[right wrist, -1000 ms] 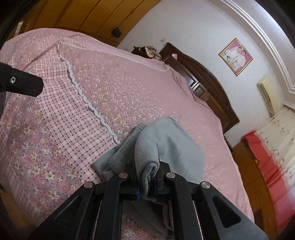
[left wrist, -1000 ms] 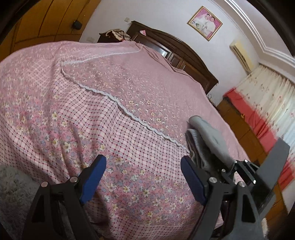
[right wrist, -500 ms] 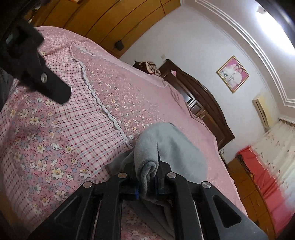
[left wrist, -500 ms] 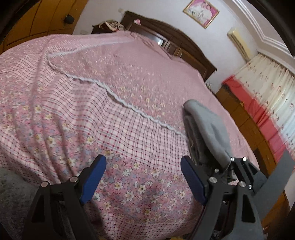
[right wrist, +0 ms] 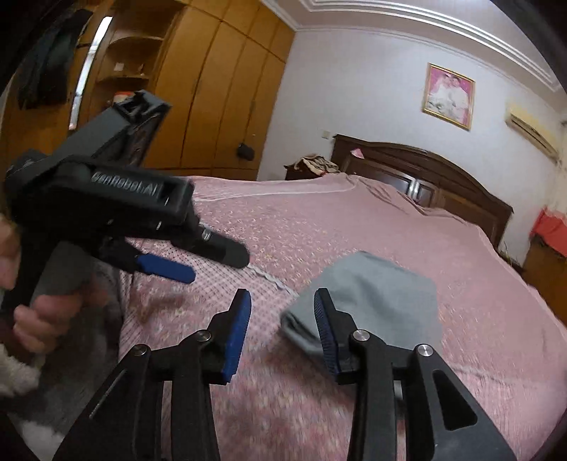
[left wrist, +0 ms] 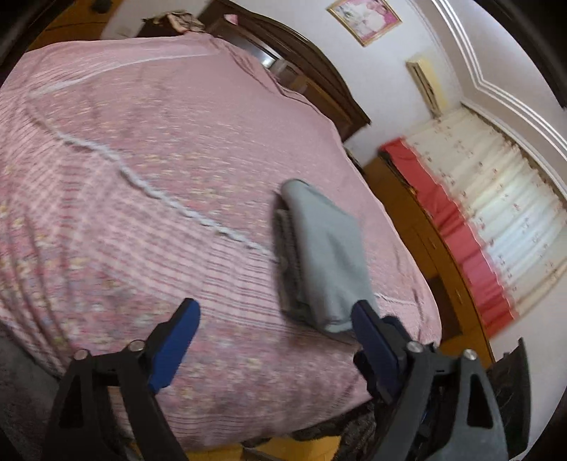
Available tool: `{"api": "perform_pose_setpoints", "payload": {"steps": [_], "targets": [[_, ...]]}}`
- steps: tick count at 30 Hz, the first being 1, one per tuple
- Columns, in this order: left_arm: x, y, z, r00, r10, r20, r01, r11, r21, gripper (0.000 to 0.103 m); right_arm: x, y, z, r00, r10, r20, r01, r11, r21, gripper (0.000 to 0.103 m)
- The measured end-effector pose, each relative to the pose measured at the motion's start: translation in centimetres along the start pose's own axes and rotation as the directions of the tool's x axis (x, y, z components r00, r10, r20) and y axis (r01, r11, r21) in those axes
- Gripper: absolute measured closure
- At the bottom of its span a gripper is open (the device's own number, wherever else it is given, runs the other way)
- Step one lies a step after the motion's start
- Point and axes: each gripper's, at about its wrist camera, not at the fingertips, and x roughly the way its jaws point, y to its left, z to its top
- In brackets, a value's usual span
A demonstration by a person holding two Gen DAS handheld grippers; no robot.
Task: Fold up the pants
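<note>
Lying folded on bed [right wrist: 407, 227], grey pants [right wrist: 375, 298], both grippers' jaws apart

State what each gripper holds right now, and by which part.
Nothing. Left gripper and right gripper are both open; the folded grey fabric pants lie free on the bed.

1 folded grey fabric pants bundle [left wrist: 324, 262] [right wrist: 372, 301] on bed. 1 bed w/ pink floral-and-check bedspread [left wrist: 159, 159] [right wrist: 354, 227], 1 white lace trim strip [left wrist: 141, 181] across it. 2 black handheld grippers w/ blue pads: left gripper [left wrist: 273, 340] [right wrist: 166, 267], right gripper [right wrist: 281, 328], 2 fingers each. 1 person's hand [right wrist: 46, 315] visible. 1 gold-framed pink picture [left wrist: 365, 17] [right wrist: 448, 95] on wall. 1 dark wood headboard [right wrist: 425, 177]. 1 wall AC unit [left wrist: 425, 85] [right wrist: 531, 129]. 1 orange wood wardrobe [right wrist: 212, 92], door count unclear.
</note>
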Motion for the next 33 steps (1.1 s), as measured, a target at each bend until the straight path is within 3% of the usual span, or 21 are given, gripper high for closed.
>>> {"api": "perform_pose_setpoints", "payload": {"steps": [3,7,13,15,23,31,33], "targets": [[1.6,-1.6,0.6,0.998,-0.043,-0.054,0.045,0.999,0.024,0.008,-2.0,-1.9,-1.0,1.0,-0.022,0.004,0.022,0.995,0.097,0.057],[4.7,-3.8,1.2,0.99,-0.034,-0.134,0.044,0.996,0.074,0.008,-3.1,-5.5,-2.2,0.988,-0.155,0.019,0.147,0.964,0.223,0.044],[7.7,-5.7,1.1,0.984,-0.034,-0.176,0.052,0.994,0.095,0.008,-3.1,-12.8,-4.9,0.961,-0.272,-0.054,0.26,0.816,0.516,0.044],[8.5,-5.9,0.9,0.982,-0.034,-0.188,0.052,0.994,0.092,0.008,-3.2,-14.3,-5.7,0.954,-0.288,-0.079,0.282,0.781,0.558,0.043],[9.5,-6.5,0.4,0.981,-0.006,-0.196,0.027,0.995,0.101,0.008,-3.0,-17.9,-7.8,0.954,-0.263,-0.146,0.29,0.682,0.671,0.043],[9.0,-7.7,1.6,0.992,-0.025,-0.124,0.038,0.995,0.097,0.012,-2.8,-19.2,-8.4,0.964,-0.22,-0.152,0.261,0.648,0.716,0.043],[9.0,-7.5,1.7,0.992,-0.002,-0.124,0.015,0.994,0.105,0.023,-2.9,-19.2,-8.4,0.96,-0.23,-0.16,0.274,0.644,0.714,0.043]]}}
